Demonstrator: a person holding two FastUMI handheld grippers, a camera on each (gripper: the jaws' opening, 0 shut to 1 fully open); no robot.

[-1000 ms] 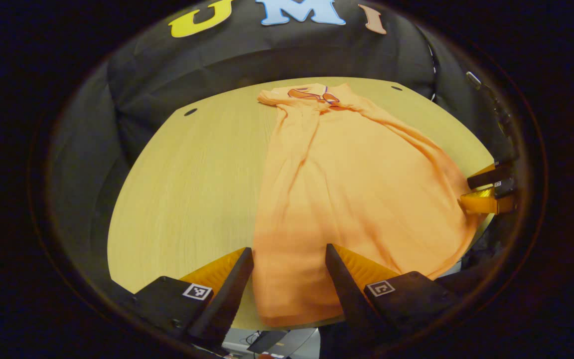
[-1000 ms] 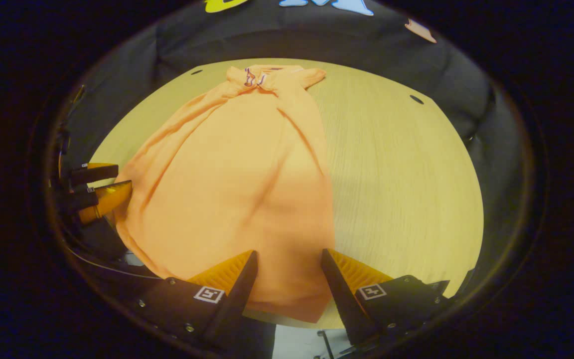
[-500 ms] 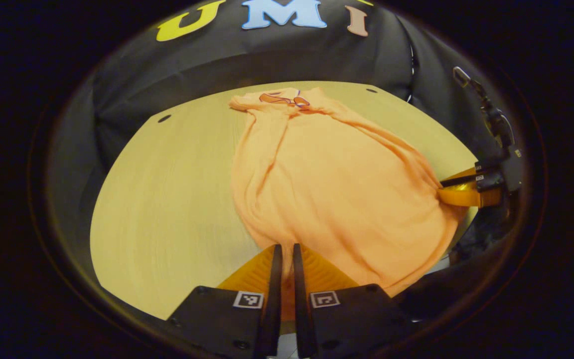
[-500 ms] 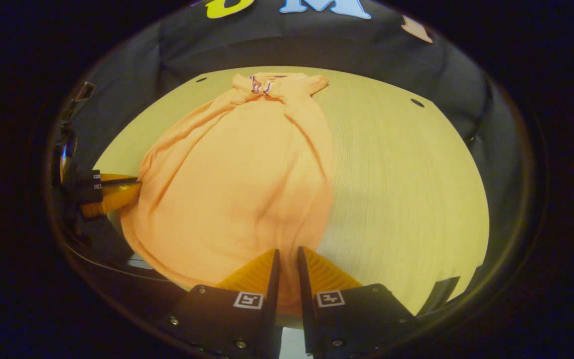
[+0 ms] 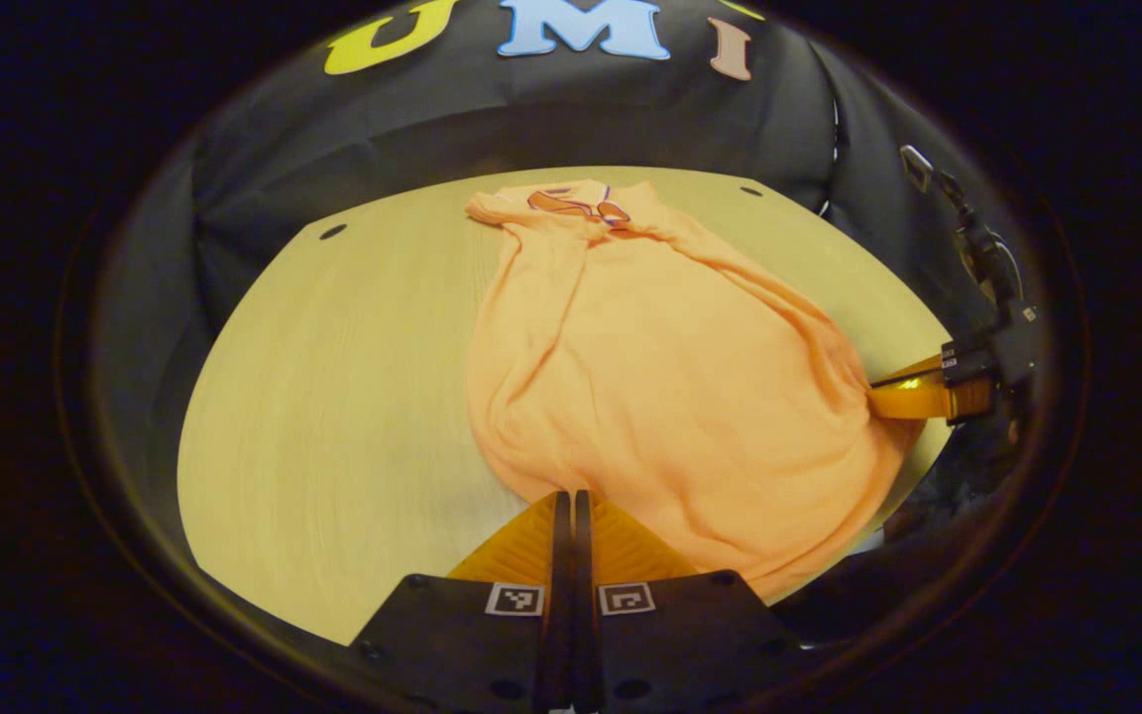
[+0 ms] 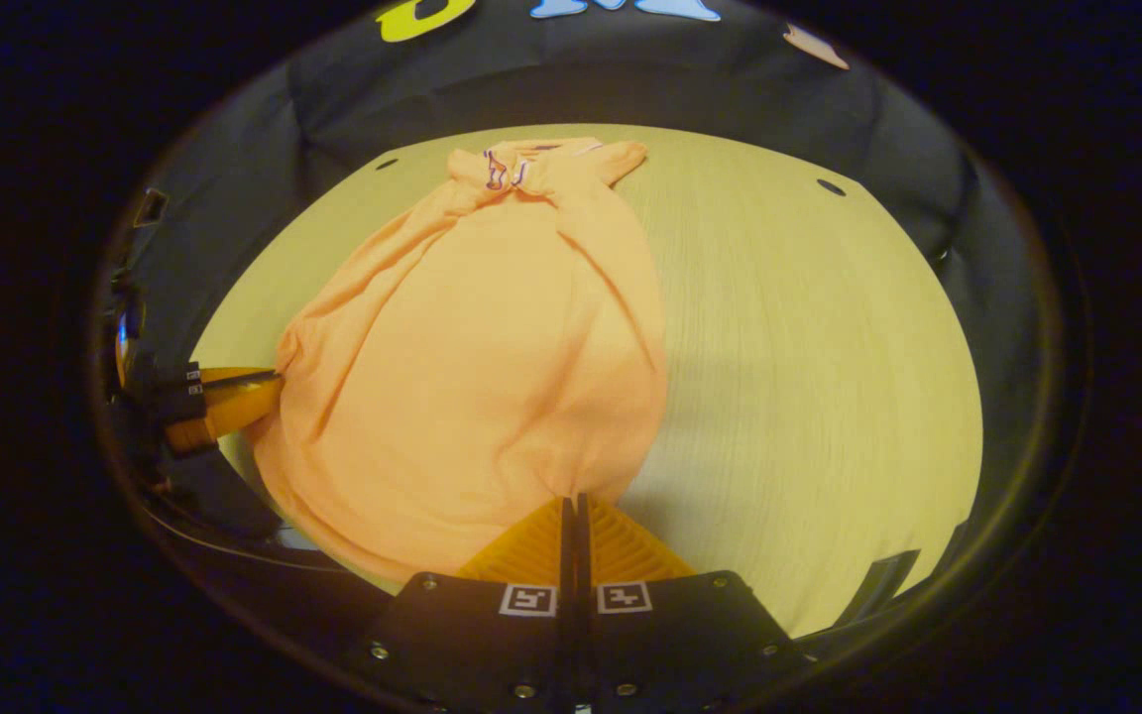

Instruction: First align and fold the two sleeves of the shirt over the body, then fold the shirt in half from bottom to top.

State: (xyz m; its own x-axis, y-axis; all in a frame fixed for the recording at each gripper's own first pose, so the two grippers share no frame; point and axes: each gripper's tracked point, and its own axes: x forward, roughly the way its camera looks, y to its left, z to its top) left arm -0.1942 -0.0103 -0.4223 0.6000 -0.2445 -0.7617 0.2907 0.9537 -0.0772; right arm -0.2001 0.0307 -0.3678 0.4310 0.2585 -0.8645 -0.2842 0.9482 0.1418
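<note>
We had both claws clenched on the bottom hem of the orange short-sleeved shirt (image 5: 660, 387). A second earlier their fingers stood wide apart over the hem, which lay flat along the near edge of the round pale wooden tabletop (image 5: 333, 397); half a second earlier they had nearly met. Now the left gripper (image 5: 567, 511) pinched the hem's left corner and the right gripper (image 6: 572, 516) pinched its right corner, with cloth drawn into a point between each pair of fingers. The hem had gathered and pulled in from the near edge, and the lower body had bunched into soft folds instead of lying flat.

We judged that the sleeve folds were done, since both sleeves lay over the body, and that the bottom-to-top fold was starting. The hem must next travel toward the collar at the far edge of the tabletop, both corners level.

The left gripper view showed the right gripper at the right edge, gripping the shirt's side just off the table's rim, and a bare stretch of tabletop on the shirt's left. The right gripper view showed the left gripper at its left edge, and the bare wood on the shirt's right with a small dark hole (image 6: 831, 187) near the far edge.
</note>
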